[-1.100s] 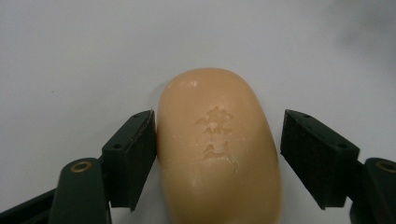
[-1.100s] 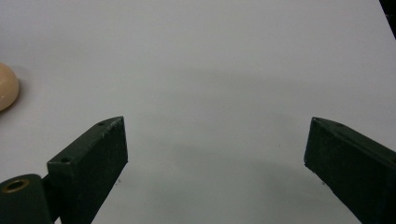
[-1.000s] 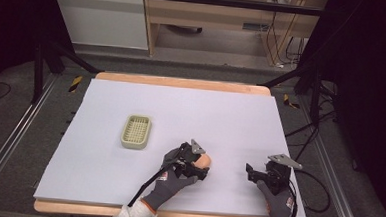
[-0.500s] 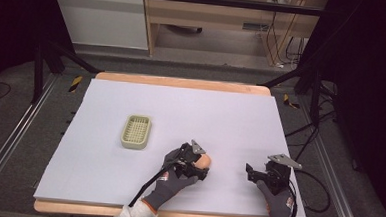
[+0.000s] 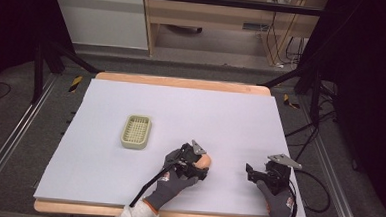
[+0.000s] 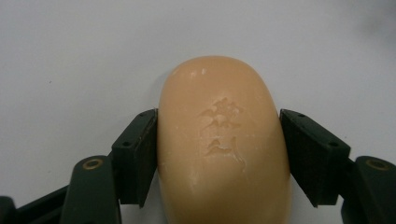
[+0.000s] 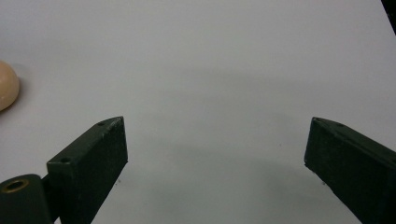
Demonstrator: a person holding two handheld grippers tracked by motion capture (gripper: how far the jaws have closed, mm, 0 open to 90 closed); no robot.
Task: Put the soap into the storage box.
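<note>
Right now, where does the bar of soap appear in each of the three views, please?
High view: the soap lies low and centre, at the left gripper, right of the soap dish.
Left gripper view: soap centred, both jaws against its sides.
Right gripper view: soap at the left edge.
Shared landmark: the pale table sheet.

A little beige soap tray [image 5: 136,131] sat on the pale table [image 5: 230,115], with cables [image 5: 322,190] trailing off the right edge.
</note>
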